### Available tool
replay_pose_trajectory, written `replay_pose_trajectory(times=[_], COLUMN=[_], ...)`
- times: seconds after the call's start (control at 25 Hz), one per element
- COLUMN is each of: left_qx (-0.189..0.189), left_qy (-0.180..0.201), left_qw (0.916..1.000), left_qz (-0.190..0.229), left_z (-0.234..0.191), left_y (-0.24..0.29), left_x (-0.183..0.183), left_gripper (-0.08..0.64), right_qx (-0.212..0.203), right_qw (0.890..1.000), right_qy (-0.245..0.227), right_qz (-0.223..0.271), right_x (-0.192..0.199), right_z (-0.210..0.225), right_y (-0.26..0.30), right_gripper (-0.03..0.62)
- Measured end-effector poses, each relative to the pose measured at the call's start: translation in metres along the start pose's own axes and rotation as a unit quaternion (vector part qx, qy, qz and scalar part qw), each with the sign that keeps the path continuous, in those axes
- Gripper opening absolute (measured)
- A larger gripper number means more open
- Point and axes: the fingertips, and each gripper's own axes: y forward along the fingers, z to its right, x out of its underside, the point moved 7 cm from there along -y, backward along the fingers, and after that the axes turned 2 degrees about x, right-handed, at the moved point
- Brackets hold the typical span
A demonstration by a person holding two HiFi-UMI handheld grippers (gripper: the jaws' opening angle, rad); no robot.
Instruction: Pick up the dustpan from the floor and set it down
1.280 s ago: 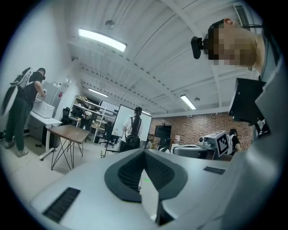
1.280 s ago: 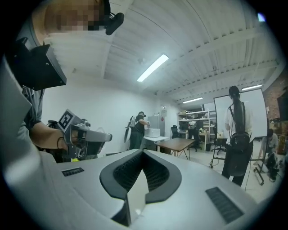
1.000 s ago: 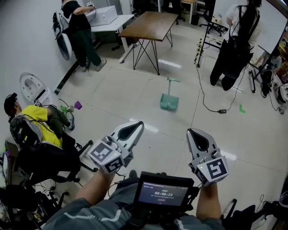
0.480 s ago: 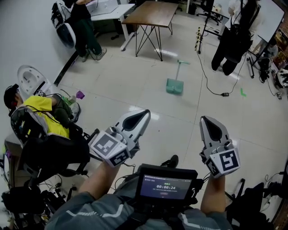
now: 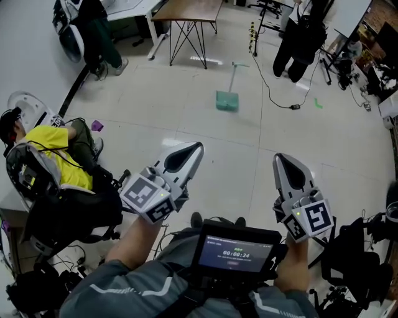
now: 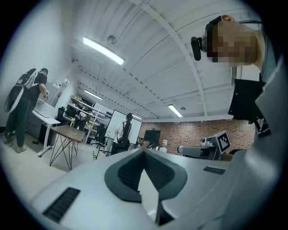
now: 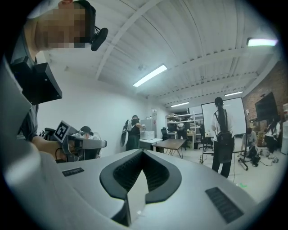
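Observation:
A green dustpan [image 5: 227, 99] lies on the pale tiled floor with its long handle [image 5: 234, 73] pointing away from me. It sits well ahead of both grippers and is out of sight in the two gripper views. My left gripper [image 5: 196, 148] is held level in front of my body, jaws together and empty; the left gripper view [image 6: 144, 152] shows its tips meeting. My right gripper [image 5: 281, 159] is level beside it, also shut on nothing, and its tips touch in the right gripper view [image 7: 143, 152].
A person in a yellow shirt [image 5: 53, 155] sits on the floor at left among bags and chairs. A wooden table [image 5: 186, 9] stands beyond the dustpan. A person in black [image 5: 298, 37] stands at far right, with a cable [image 5: 273, 93] trailing nearby. A screen [image 5: 236, 251] hangs at my chest.
The scene has slid in the head view: the dustpan now sits higher in the frame and the table is near the top edge. Both grippers travelled along with me, shut throughout.

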Motion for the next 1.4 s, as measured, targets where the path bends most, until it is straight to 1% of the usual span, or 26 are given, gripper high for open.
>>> replay_pose_trajectory(times=[0.16,0.28,0.44,0.64,0.84,1.0,1.2,1.4], left_qx=[0.018,0.019,0.032,0.019,0.004,-0.007,-0.007,-0.003], left_qy=[0.002,0.003,0.016,0.032,0.046,0.047,0.05,0.048], left_qw=[0.9998,0.9998,0.9993,0.9993,0.9989,0.9989,0.9987,0.9988], left_qz=[0.002,0.002,0.006,0.003,0.008,0.009,0.001,0.003], left_z=[0.028,0.05,0.084,0.121,0.139,0.165,0.174,0.169], left_y=[0.001,0.014,0.024,0.034,0.043,0.054,0.066,0.066], left_x=[0.003,0.005,0.009,0.014,0.01,0.018,0.01,0.013], left_gripper=[0.018,0.018,0.017,0.017,0.018,0.018,0.017,0.017], right_qx=[0.007,0.01,0.003,-0.015,-0.031,-0.041,-0.039,-0.038], right_qw=[1.0,1.0,1.0,1.0,0.999,0.999,0.999,0.999], right_qy=[-0.011,-0.014,-0.007,-0.002,-0.014,-0.012,-0.014,-0.018], right_qz=[0.003,0.005,0.008,0.012,0.008,0.017,0.018,0.02], right_x=[-0.007,-0.006,-0.006,-0.004,-0.008,-0.007,-0.018,-0.015], right_z=[-0.004,0.004,0.016,0.037,0.052,0.07,0.084,0.08], right_y=[-0.032,-0.053,-0.082,-0.11,-0.118,-0.14,-0.143,-0.137], right_gripper=[0.015,0.015,0.015,0.015,0.017,0.017,0.017,0.017])
